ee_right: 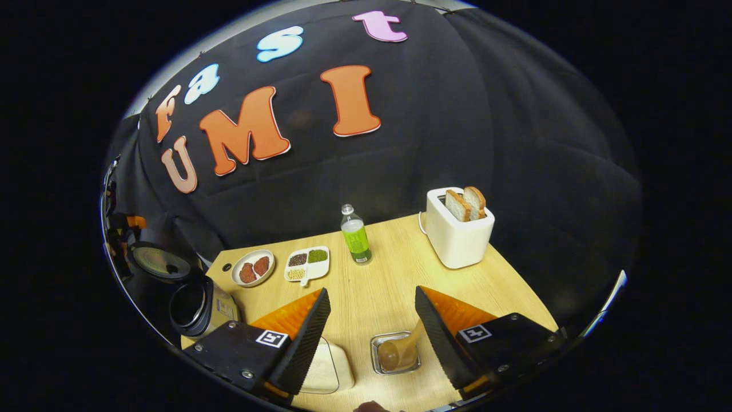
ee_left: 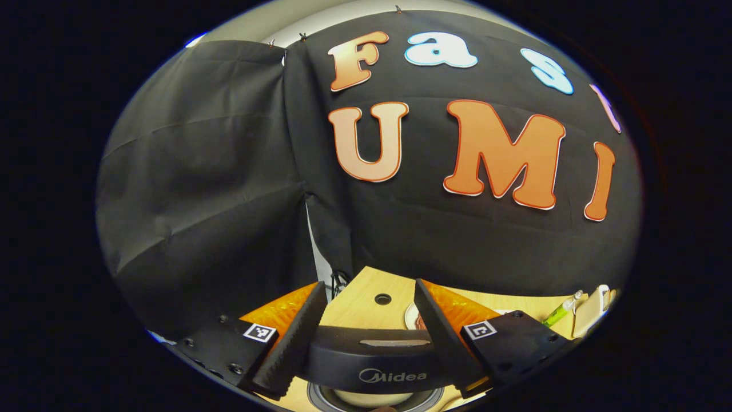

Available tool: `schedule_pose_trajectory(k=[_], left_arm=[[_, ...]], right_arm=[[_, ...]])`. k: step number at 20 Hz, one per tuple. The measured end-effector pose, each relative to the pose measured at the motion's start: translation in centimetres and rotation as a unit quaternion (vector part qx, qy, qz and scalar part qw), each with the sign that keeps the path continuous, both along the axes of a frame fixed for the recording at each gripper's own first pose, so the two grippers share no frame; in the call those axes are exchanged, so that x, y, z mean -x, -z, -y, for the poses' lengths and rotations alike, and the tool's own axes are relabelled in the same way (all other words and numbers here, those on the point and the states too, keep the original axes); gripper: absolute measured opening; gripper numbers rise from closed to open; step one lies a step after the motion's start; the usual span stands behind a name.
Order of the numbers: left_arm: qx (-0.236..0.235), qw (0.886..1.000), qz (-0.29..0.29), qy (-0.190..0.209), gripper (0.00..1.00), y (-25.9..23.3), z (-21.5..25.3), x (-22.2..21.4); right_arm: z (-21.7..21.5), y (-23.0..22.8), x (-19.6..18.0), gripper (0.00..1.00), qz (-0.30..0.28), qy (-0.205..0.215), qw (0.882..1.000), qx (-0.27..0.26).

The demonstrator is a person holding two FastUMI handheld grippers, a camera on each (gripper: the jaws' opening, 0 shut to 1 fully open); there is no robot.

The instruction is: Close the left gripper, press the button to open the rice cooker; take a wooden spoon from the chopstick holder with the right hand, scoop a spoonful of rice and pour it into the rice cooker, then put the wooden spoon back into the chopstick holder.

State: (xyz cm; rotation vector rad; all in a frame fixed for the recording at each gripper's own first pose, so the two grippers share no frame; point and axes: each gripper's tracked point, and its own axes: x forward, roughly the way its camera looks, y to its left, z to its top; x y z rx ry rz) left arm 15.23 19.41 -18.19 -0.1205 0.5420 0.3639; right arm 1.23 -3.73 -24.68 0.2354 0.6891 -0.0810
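Note:
In the right gripper view the black rice cooker (ee_right: pixel 197 306) stands at the table's left edge with its lid (ee_right: pixel 155 260) raised and the pot open. My right gripper (ee_right: pixel 372 290) is open and hovers above a small square chopstick holder (ee_right: pixel 382 369), where a wooden spoon (ee_right: pixel 399 352) leans. A clear-lidded box of rice (ee_right: pixel 327 366) lies beside the holder, partly under the left finger. My left gripper (ee_left: pixel 370 285) is open too, its fingers straddling a curved black part of the rice cooker (ee_left: pixel 377 360); a round rim with a pale inside shows beneath it.
A white toaster (ee_right: pixel 457 232) holding two bread slices stands at the back right. A green-labelled bottle (ee_right: pixel 355 234), a divided dish of beans (ee_right: pixel 307 264) and a plate of meat (ee_right: pixel 253 268) line the back of the wooden table (ee_right: pixel 377 286). The black cloth wall closes in behind.

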Motion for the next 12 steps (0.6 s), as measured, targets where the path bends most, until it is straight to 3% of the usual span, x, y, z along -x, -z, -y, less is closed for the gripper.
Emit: schedule_pose_trajectory(k=[4,6,9,12], left_arm=[[0.022,0.997,-0.067,-0.005,0.99,4.9,1.6,4.7],[0.054,0.990,-0.130,-0.009,1.00,8.9,3.4,8.5],[0.051,0.985,-0.165,0.009,0.99,12.0,4.4,11.2],[0.093,0.972,-0.217,-0.002,1.00,14.2,5.1,12.6]], right_arm=[[-1.9,-1.4,-1.2,0.93,0.022,-0.027,0.999,-0.006],[-2.8,-1.3,-1.3,0.93,0.023,-0.038,0.999,-0.013],[-3.2,-1.0,-1.4,0.93,0.022,-0.049,0.998,-0.014],[-3.6,-0.7,-1.6,0.93,0.018,-0.059,0.998,-0.013]])
